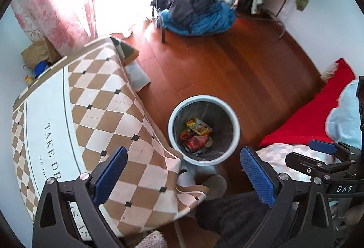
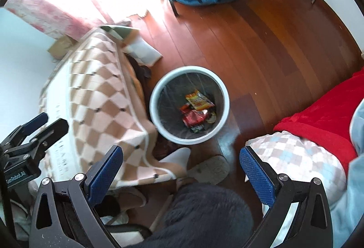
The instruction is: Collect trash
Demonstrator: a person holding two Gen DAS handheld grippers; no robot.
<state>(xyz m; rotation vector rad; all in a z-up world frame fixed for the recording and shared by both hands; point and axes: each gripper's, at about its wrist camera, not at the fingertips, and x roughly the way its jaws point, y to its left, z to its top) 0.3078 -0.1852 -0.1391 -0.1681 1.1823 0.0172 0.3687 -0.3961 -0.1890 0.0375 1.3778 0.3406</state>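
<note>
A white bin (image 1: 204,130) stands on the wood floor (image 1: 238,70) beside a checkered cloth (image 1: 109,97), with wrappers (image 1: 198,134) inside. The left gripper (image 1: 184,170) and right gripper (image 2: 182,170) hover above, jaws wide apart and empty.

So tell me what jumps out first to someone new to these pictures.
The white bin on the red-brown floor draws the eye, with bright snack wrappers at its bottom. Left of it hangs a brown-and-cream checkered cloth; right of it lies a red blanket. Both grippers hover open above, holding nothing.
</note>
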